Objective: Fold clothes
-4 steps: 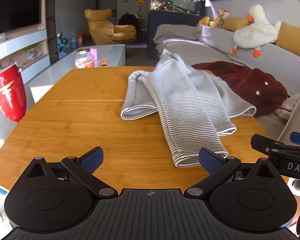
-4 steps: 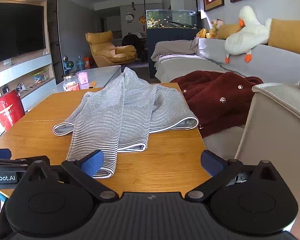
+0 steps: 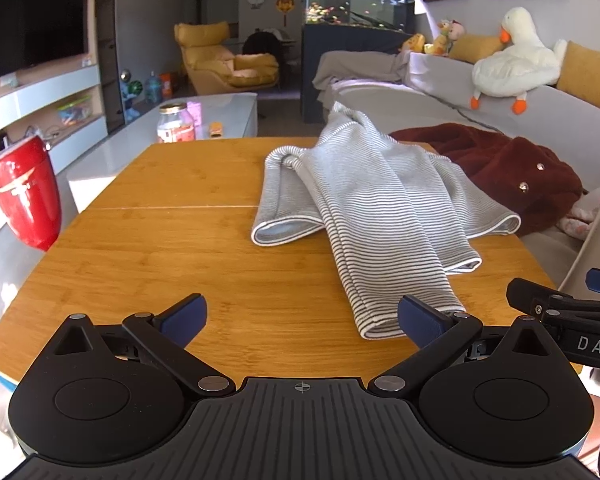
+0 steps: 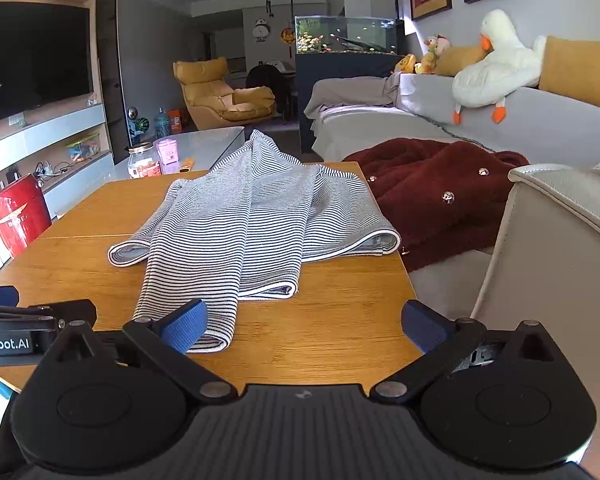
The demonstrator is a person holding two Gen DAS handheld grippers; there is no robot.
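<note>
A red can (image 3: 25,192) stands off the worktop's (image 3: 172,248) left edge. The left gripper (image 3: 302,320) hovers near the front edge, fingers (image 3: 184,316) wide apart, empty. The striped top (image 3: 380,208) lies rumpled mid-worktop. The right gripper (image 4: 304,324) is likewise spread wide, holding nothing. A maroon coat (image 4: 432,196) lies on the sofa (image 4: 560,120).

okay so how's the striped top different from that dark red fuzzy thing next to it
The striped top is thin knit with fine grey and white stripes; the dark red garment is thick, fuzzy, plain, with shiny studs. The striped top lies on the wooden table; the red one lies off its far right edge. Both are unfolded and untouched.
</note>
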